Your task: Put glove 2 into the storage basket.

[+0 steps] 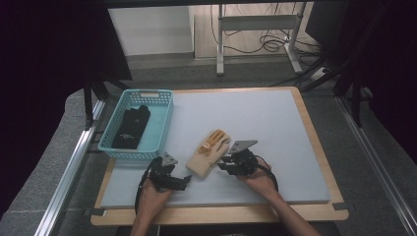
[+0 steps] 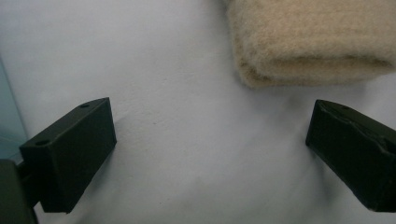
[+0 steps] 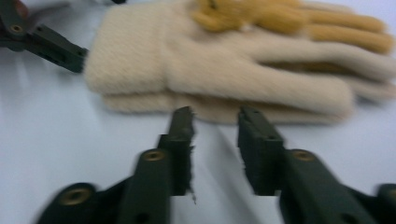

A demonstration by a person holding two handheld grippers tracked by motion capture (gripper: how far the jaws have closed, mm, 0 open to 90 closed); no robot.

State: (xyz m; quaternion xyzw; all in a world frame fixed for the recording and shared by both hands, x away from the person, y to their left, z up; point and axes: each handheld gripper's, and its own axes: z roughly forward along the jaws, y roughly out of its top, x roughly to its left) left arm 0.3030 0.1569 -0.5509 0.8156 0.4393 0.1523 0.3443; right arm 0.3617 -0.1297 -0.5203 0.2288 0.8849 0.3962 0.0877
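Gloves are the work here: a cream glove [image 1: 209, 151] with tan fingers lies flat on the grey mat [image 1: 275, 123], palm side up, cuff toward the person, and a black glove [image 1: 131, 127] already sits in the teal basket [image 1: 164, 118] at the mat's left edge. Both grippers flank the cream glove near its cuff. In its own view the left gripper [image 2: 210, 144] has its jaws wide apart with bare mat between them, the folded cuff edge just ahead and to one side, not yet touched. The right gripper [image 3: 215, 121] has its jaws part way apart, tips just short of the glove's long edge with nothing between them.

My judgement is that the step in hand is picking the cream glove up, probably to join the black one. To do it well, slide the right tips forward so one goes under and one over the doubled edge, and catch both layers, since fleece is soft and a shallow pinch will slip. Bring the left gripper across to the cuff, where the fold is thickest. Close both before lifting, then raise them together so the glove hangs level and clears the basket's rim
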